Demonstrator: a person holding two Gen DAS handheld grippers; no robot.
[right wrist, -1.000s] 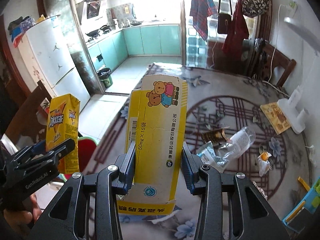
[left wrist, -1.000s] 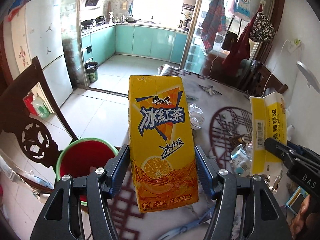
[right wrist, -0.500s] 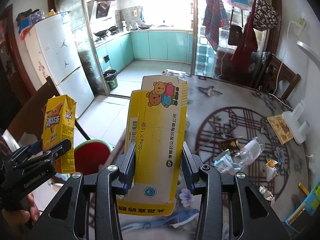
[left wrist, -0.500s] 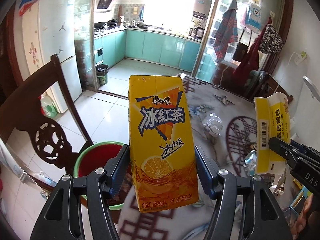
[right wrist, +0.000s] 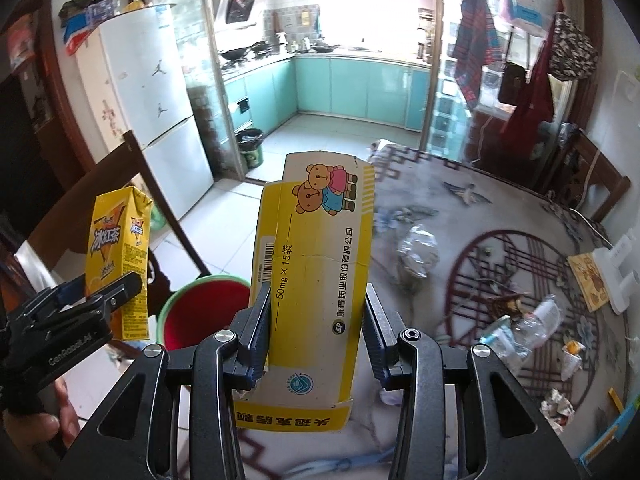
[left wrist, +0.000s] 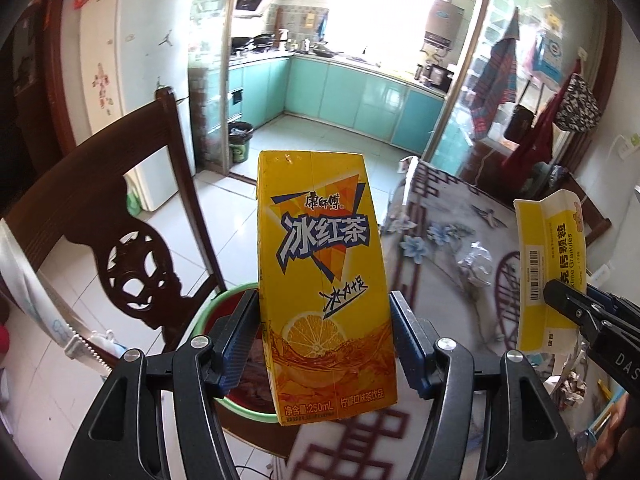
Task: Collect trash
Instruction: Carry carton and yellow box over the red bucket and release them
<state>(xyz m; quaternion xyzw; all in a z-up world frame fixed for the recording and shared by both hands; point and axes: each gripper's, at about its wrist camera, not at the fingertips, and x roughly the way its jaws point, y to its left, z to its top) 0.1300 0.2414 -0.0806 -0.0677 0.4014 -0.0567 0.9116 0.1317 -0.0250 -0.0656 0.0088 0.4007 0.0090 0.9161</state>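
My left gripper (left wrist: pixel 325 338) is shut on a yellow iced-tea carton (left wrist: pixel 324 264) and holds it upright above the near rim of a red bucket with a green rim (left wrist: pixel 224 300). The carton also shows at the left of the right wrist view (right wrist: pixel 120 268). My right gripper (right wrist: pixel 316 334) is shut on a flattened yellow medicine box with cartoon bears (right wrist: pixel 316 280), held over the table's left edge, right of the bucket (right wrist: pixel 200 312). The box also shows at the right of the left wrist view (left wrist: pixel 550 272).
A dark wooden chair (left wrist: pixel 120 248) stands left of the bucket. On the round patterned table (right wrist: pixel 460 208) lie crumpled plastic (right wrist: pixel 416 248), a clear bottle (right wrist: pixel 532 324), wrappers (right wrist: pixel 572 360) and a white stand (right wrist: pixel 616 276). A fridge (right wrist: pixel 148 100) and the kitchen lie beyond.
Both grippers have moved left with their loads, off the table's middle toward its left edge. The bucket and chair now sit closer, with the carton over the bucket's rim.
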